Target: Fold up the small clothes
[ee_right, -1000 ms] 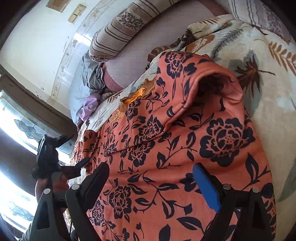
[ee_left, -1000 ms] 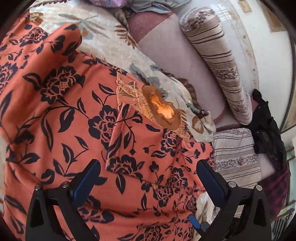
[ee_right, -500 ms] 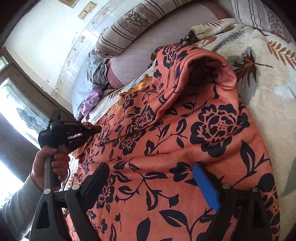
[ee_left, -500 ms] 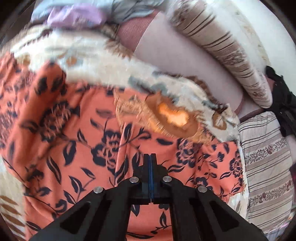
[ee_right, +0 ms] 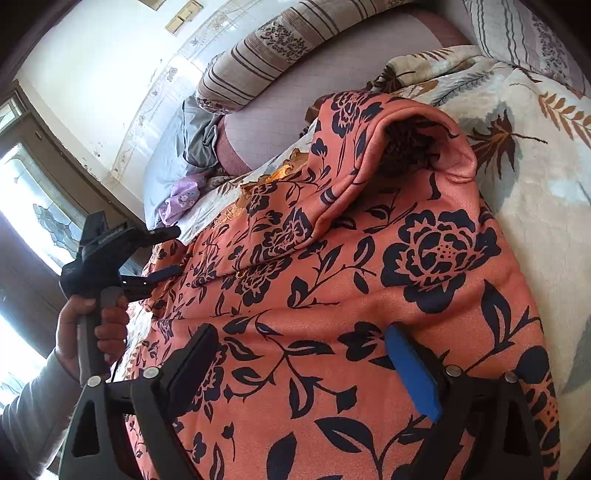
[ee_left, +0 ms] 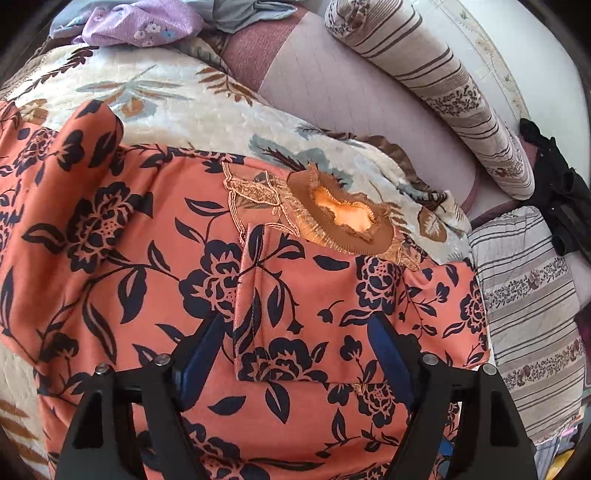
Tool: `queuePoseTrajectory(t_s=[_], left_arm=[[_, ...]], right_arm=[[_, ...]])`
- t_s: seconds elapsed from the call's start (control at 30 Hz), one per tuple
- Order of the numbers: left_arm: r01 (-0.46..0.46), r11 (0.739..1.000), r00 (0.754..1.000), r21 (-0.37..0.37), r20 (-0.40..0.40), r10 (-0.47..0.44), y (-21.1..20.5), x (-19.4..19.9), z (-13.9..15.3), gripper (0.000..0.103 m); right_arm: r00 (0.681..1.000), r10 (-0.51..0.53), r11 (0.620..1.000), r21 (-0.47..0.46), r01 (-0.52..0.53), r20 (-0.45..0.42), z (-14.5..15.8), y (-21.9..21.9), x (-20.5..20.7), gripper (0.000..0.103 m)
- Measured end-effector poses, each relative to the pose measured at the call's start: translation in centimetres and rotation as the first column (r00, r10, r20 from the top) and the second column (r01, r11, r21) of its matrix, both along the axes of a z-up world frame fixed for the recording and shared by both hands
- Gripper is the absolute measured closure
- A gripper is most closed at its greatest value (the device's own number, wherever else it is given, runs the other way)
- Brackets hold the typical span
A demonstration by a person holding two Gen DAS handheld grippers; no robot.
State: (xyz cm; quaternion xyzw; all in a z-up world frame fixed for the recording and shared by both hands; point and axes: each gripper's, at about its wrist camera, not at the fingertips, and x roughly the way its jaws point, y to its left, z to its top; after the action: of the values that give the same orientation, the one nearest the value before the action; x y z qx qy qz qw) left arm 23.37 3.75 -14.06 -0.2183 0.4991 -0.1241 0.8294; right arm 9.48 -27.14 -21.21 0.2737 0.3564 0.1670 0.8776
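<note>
An orange garment with a dark floral print lies spread on a cream leaf-patterned blanket. Its brown ruffled collar points toward the far side. A sleeve is folded inward across the body in the left wrist view. My left gripper is open just above that folded sleeve, holding nothing; it also shows in the right wrist view. My right gripper is open over the garment near the other sleeve, whose cuff is bunched up.
A striped bolster pillow and a mauve mattress lie beyond the blanket. A purple cloth and grey clothes are piled at the far left. A striped pillow and a black item are on the right.
My left gripper was shut half a second ago and is now open, with the sleeve lying folded over the body. My right gripper stayed open and barely moved.
</note>
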Motion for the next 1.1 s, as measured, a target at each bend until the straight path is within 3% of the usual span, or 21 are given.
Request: queuePoseTrajectory(t_s=[0.13, 0.17, 0.2, 0.23, 0.33, 0.4, 0.5, 0.57, 0.63, 0.73, 0.8, 0.87, 0.97, 1.07, 1.1], left_arm=[[-0.007, 1.0, 0.999, 0.002, -0.048, 0.007, 0.0, 1.1, -1.8, 0.029], [-0.006, 1.0, 0.999, 0.013, -0.046, 0.007, 0.0, 1.3, -1.9, 0.05], [-0.005, 0.999, 0.998, 0.033, -0.064, 0.007, -0.1, 1.5, -2.2, 0.084], [-0.013, 0.999, 0.995, 0.052, -0.095, 0.018, 0.1, 1.7, -2.6, 0.09], [-0.018, 1.0, 0.993, 0.015, -0.113, 0.02, 0.7, 2.0, -2.8, 0.095], [-0.021, 0.999, 0.996, 0.046, -0.089, 0.025, 0.7, 1.8, -1.9, 0.097], [-0.038, 0.993, 0.998, 0.111, 0.056, 0.032, 0.5, 0.1, 2.5, 0.097], [-0.082, 0.987, 0.982, 0.136, 0.182, 0.057, 1.2, -1.8, 6.3, 0.098], [-0.107, 0.987, 0.969, 0.117, 0.235, 0.077, 2.5, -3.2, 8.4, 0.098], [-0.104, 0.982, 0.983, 0.158, 0.168, 0.077, 3.2, -3.0, 6.3, 0.097], [-0.104, 0.975, 0.994, 0.194, 0.039, 0.098, 3.7, -1.9, 2.2, 0.097], [-0.124, 0.965, 0.983, 0.23, -0.102, 0.15, 4.5, -1.1, -2.1, 0.097], [-0.157, 0.971, 0.981, 0.181, -0.084, 0.174, 5.3, -1.5, -1.9, 0.095], [-0.122, 0.976, 0.992, 0.18, -0.015, 0.126, 4.9, -1.9, 0.8, 0.093], [-0.108, 0.979, 0.994, 0.176, 0.011, 0.108, 4.8, -2.1, 1.6, 0.083]], right_arm=[[1.0, 0.002, 1.0, -0.006, -0.002, 0.005, -0.1, 0.1, 0.0, 0.01], [1.0, 0.003, 1.0, -0.005, -0.002, 0.006, -0.1, 0.1, 0.0, 0.01], [1.0, 0.003, 1.0, -0.004, -0.003, 0.008, -0.1, 0.1, 0.0, 0.01], [1.0, 0.003, 1.0, -0.004, -0.003, 0.009, -0.1, 0.1, 0.0, 0.01], [1.0, 0.004, 1.0, -0.008, -0.004, 0.009, -0.1, 0.1, 0.0, 0.01], [1.0, 0.004, 1.0, -0.009, -0.004, 0.011, -0.1, 0.1, 0.0, 0.01], [1.0, 0.004, 1.0, -0.005, -0.004, 0.013, -0.1, 0.1, -0.1, 0.01], [1.0, 0.004, 1.0, -0.003, -0.004, 0.015, -0.2, 0.0, -0.2, 0.01], [1.0, 0.004, 1.0, -0.003, -0.004, 0.015, -0.2, 0.0, -0.2, 0.01], [1.0, 0.003, 1.0, -0.003, -0.003, 0.016, -0.2, 0.0, -0.2, 0.01], [1.0, 0.004, 1.0, -0.005, -0.004, 0.014, -0.1, 0.0, -0.2, 0.009], [1.0, 0.005, 1.0, -0.002, -0.005, 0.008, 0.0, -0.1, -0.1, 0.009], [0.999, 0.016, 1.0, 0.014, -0.015, -0.047, 0.6, -0.4, 0.3, 0.009], [0.998, 0.004, 0.989, 0.146, 0.005, -0.064, 2.0, -2.5, 0.7, 0.009], [0.998, -0.02, 0.987, 0.16, 0.029, -0.058, 2.8, -3.3, 0.8, 0.009]])
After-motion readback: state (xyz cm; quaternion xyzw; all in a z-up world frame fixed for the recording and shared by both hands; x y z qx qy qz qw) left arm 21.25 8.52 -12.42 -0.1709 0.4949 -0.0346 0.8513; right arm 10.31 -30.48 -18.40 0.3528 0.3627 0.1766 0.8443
